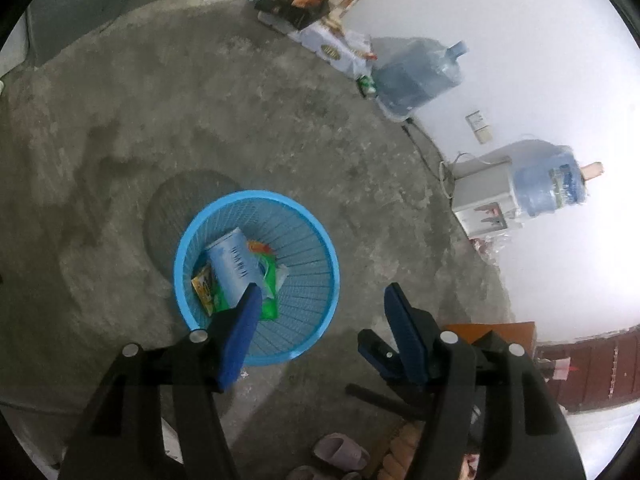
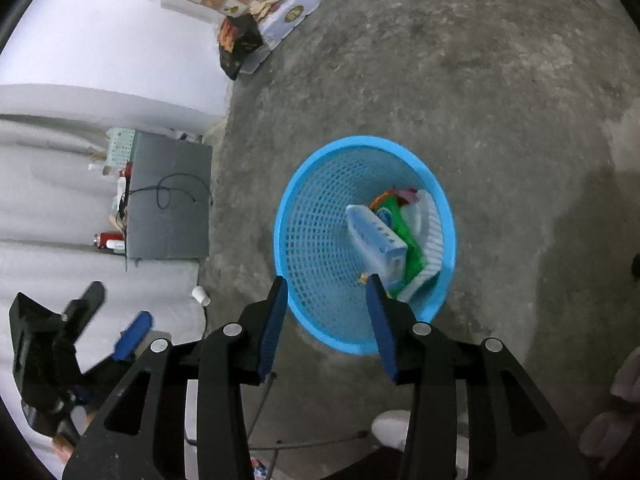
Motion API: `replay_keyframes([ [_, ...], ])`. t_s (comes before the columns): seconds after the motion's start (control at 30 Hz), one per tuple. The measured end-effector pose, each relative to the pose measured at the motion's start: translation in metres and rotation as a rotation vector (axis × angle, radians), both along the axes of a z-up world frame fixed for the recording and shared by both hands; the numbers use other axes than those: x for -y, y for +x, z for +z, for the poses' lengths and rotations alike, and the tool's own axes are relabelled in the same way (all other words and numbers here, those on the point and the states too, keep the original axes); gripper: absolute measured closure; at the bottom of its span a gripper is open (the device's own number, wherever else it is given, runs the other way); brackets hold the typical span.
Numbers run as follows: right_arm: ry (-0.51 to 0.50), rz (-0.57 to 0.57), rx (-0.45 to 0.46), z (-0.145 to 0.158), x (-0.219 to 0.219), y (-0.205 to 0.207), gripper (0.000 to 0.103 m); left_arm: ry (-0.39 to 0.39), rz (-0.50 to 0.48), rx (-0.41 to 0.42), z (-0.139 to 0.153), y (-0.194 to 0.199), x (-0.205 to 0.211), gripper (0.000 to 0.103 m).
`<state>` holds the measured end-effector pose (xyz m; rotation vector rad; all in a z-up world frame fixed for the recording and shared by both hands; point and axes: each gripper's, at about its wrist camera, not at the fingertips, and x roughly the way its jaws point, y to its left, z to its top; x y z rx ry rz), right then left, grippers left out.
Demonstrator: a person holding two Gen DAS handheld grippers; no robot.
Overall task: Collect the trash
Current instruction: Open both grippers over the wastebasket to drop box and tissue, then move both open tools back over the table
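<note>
A round blue plastic basket [image 1: 312,296] stands on the concrete floor. In it lie a pale blue and white carton [image 1: 234,260], a green wrapper [image 1: 268,284] and a yellow-green packet [image 1: 204,286]. My left gripper [image 1: 322,294] is open and empty above the basket's near side. In the right wrist view the basket [image 2: 316,248] holds the carton [image 2: 376,240], the green wrapper [image 2: 410,250] and a white ribbed piece [image 2: 432,236]. My right gripper [image 2: 330,284] is open and empty over the basket's near rim. The other gripper [image 2: 128,336] shows at the left edge.
Water bottles [image 1: 416,76], a dispenser [image 1: 492,196] and bags [image 1: 296,4] line the wall. A brown door [image 1: 592,368] and slippers [image 1: 340,452] lie near me. A grey board with a cable [image 2: 170,196] lies left of the basket. A white cup [image 2: 201,295] sits nearby.
</note>
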<state>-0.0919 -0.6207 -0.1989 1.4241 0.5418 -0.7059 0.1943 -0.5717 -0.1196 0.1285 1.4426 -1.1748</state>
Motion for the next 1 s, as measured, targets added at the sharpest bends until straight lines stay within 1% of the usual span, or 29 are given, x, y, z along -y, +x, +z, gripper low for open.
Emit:
replay_keyframes([
  [0.03, -0.012, 0.006, 0.0, 0.002, -0.001, 0.001, 0.061, -0.01, -0.004, 0.007, 0.011, 0.002, -0.01, 0.041],
  [0.07, -0.032, 0.018, 0.001, 0.011, -0.006, -0.002, 0.058, -0.022, -0.01, 0.013, 0.021, 0.006, -0.019, 0.041],
  [0.13, -0.064, 0.04, -0.002, 0.018, -0.009, 0.001, 0.056, -0.044, -0.006, 0.045, 0.044, 0.012, -0.043, 0.041],
  [0.2, -0.103, 0.079, -0.006, 0.036, -0.019, 0.003, 0.054, -0.079, 0.018, 0.078, 0.074, 0.024, -0.078, 0.04],
  [0.23, -0.123, 0.101, -0.002, 0.044, -0.023, 0.005, 0.051, -0.093, 0.028, 0.092, 0.084, 0.029, -0.091, 0.039],
  [0.3, -0.182, 0.164, -0.005, 0.067, -0.035, 0.016, 0.048, -0.149, 0.072, 0.133, 0.116, 0.043, -0.134, 0.035],
  [0.37, -0.238, 0.23, -0.007, 0.088, -0.047, 0.028, 0.043, -0.179, 0.123, 0.186, 0.139, 0.054, -0.173, 0.033],
  [0.4, -0.273, 0.272, -0.004, 0.1, -0.055, 0.036, 0.042, -0.192, 0.164, 0.22, 0.151, 0.058, -0.2, 0.031],
  [0.47, -0.32, 0.337, 0.004, 0.118, -0.069, 0.049, 0.038, -0.219, 0.239, 0.246, 0.167, 0.064, -0.247, 0.03],
  [0.6, -0.366, 0.479, 0.042, 0.147, -0.103, 0.078, 0.036, -0.253, 0.412, 0.272, 0.183, 0.069, -0.344, 0.03],
  [0.7, -0.387, 0.572, 0.076, 0.162, -0.128, 0.098, 0.033, -0.258, 0.564, 0.347, 0.189, 0.06, -0.423, 0.029],
  [0.8, -0.397, 0.658, 0.101, 0.173, -0.152, 0.118, 0.031, -0.246, 0.673, 0.415, 0.19, 0.053, -0.484, 0.028],
  [0.87, -0.399, 0.708, 0.116, 0.177, -0.165, 0.13, 0.029, -0.232, 0.727, 0.434, 0.188, 0.05, -0.514, 0.028],
  [1.0, -0.387, 0.812, 0.123, 0.182, -0.196, 0.161, 0.029, -0.199, 0.834, 0.459, 0.181, 0.043, -0.571, 0.028],
])
